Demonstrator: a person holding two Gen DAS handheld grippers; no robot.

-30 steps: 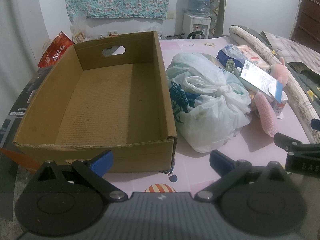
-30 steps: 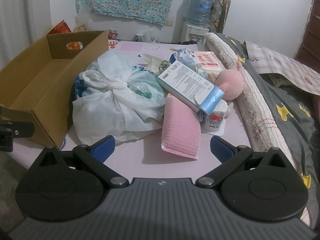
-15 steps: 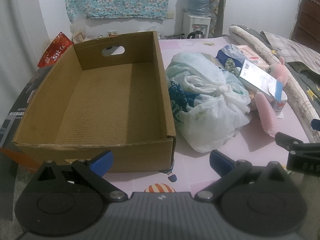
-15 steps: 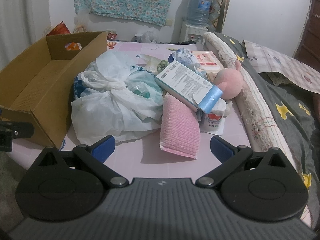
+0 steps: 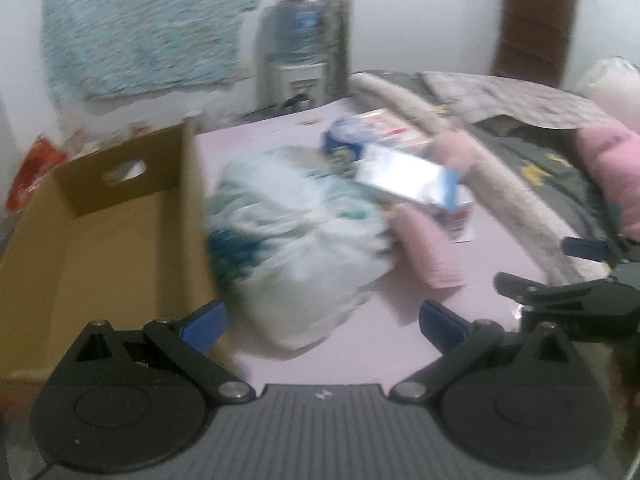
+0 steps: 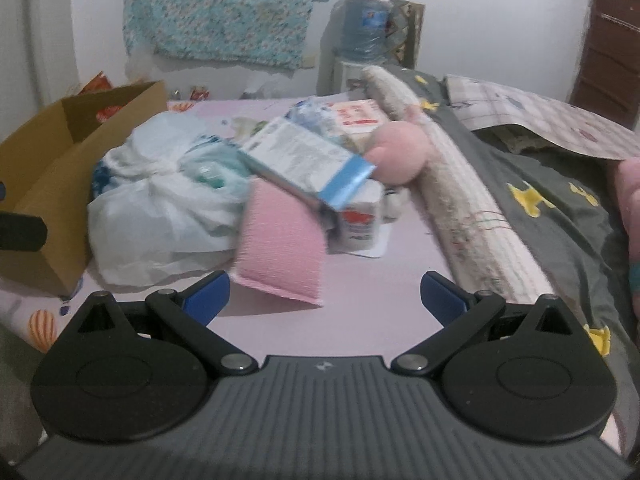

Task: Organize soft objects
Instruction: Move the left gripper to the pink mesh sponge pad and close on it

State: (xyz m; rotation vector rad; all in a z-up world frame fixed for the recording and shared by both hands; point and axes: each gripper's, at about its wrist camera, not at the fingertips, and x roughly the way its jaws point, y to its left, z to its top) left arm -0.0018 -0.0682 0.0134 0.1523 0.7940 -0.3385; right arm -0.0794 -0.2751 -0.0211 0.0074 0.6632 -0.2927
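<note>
Beside one box (image 6: 60, 168), one bag (image 6: 160, 208).

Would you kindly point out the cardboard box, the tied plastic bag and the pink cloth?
cardboard box (image 5: 100, 248): left wrist view, inner floor.
tied plastic bag (image 6: 160, 204): right wrist view, bulging side.
pink cloth (image 6: 280, 248): right wrist view, ribbed face.

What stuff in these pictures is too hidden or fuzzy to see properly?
- Tied plastic bag: its contents, in both views; the cloudy plastic hides them.
- Pink plush toy: mostly hidden in the right wrist view behind the blue-and-white carton.
- Carton print: too small and blurred to read in either view.
- Cardboard box: smeared by motion blur in the left wrist view; its near end is cut off behind the left gripper.
</note>
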